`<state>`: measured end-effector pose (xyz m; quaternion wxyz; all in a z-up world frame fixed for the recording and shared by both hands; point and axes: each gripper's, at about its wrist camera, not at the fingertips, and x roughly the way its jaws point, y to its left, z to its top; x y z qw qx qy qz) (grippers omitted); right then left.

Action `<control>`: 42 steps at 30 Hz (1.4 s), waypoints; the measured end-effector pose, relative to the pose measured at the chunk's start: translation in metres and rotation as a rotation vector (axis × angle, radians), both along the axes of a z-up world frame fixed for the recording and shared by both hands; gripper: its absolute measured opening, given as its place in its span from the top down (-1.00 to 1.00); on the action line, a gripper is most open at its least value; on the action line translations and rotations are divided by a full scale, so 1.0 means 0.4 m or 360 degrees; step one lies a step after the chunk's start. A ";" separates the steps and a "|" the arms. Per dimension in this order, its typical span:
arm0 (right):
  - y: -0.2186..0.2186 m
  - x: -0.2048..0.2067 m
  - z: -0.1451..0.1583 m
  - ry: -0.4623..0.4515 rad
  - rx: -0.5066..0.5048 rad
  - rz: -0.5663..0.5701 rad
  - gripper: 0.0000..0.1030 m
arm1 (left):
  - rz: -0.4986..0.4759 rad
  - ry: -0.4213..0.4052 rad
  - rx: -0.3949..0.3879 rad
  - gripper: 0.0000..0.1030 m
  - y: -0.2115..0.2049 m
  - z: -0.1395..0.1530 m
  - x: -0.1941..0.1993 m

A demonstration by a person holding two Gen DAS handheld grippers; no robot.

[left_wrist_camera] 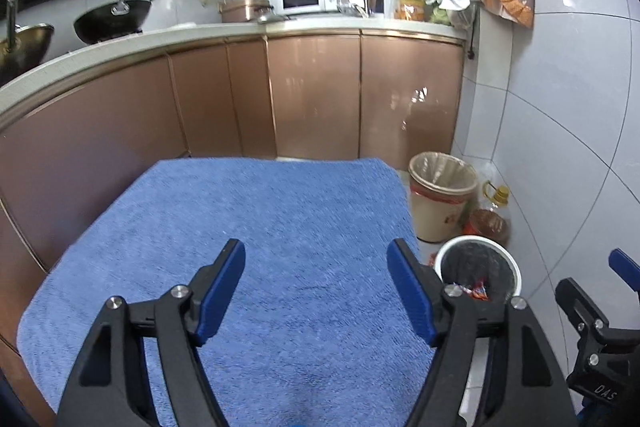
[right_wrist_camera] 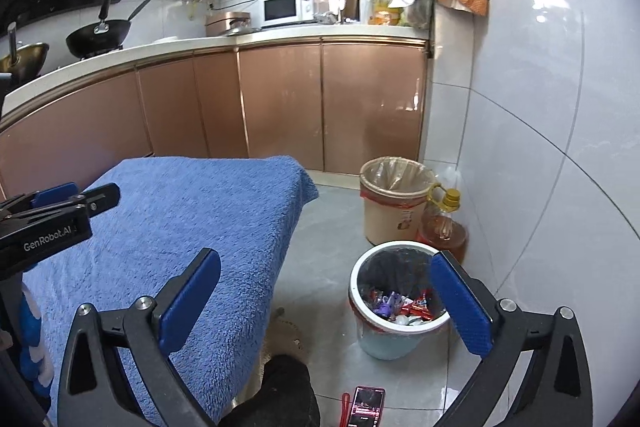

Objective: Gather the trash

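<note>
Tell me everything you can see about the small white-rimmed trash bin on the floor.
The small trash bin is round, with a white rim, pale blue plastic-looking body and a dark liner. It stands upright on the grey tiled floor, right of the blue towel, just in front of the beige bin and the oil bottle. Inside lie red, purple and white wrappers. No hand-held gripper touches it.

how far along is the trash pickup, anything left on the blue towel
It looks close to finished. Done: the small white-rimmed bin on the floor holds a pile of wrappers. In hand: nothing; the left tool and the right tool are both open and empty. Left: no trash shows on the visible part of the blue towel, though its near edge is hidden.
</note>
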<state>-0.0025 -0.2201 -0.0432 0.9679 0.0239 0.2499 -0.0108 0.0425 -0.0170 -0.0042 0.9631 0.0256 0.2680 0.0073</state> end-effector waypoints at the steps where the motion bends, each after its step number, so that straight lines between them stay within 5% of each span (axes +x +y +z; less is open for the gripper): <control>1: -0.004 -0.006 0.001 -0.0006 0.0003 -0.0019 -0.99 | 0.0007 -0.0014 0.0007 -0.43 -0.001 0.004 -0.005; 25: -0.016 -0.063 0.036 -0.0084 0.0004 -0.0125 -0.99 | 0.0021 -0.0212 -0.0021 -0.56 0.033 0.081 -0.082; 42: -0.027 -0.022 -0.014 0.0022 0.0006 -0.0127 -0.99 | -0.0050 -0.0021 -0.0035 -0.61 0.033 -0.005 -0.028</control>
